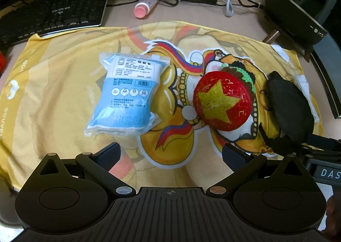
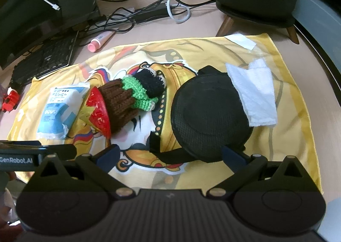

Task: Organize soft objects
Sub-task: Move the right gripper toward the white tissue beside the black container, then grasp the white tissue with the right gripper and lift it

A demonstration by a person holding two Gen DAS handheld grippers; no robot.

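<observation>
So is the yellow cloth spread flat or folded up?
Spread flat: the yellow cloth lies open on the desk, printed picture showing, items resting on top.

Each claw (image 1: 170, 152) (image 2: 170, 154) is matte black — ribbed base, round silver pivot screws, navy fingertips (image 1: 110, 152).

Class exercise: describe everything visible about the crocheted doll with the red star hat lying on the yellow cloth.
The crocheted doll with the round red hat lies on its side on the yellow printed cloth. The hat looks like woven straw and bears a yellow star. Behind it come brown yarn hair, a green knitted band and a black knitted body. The hat's rim sits against the blue-and-white plastic packet. Neither hand-held gripper touches it.
</observation>
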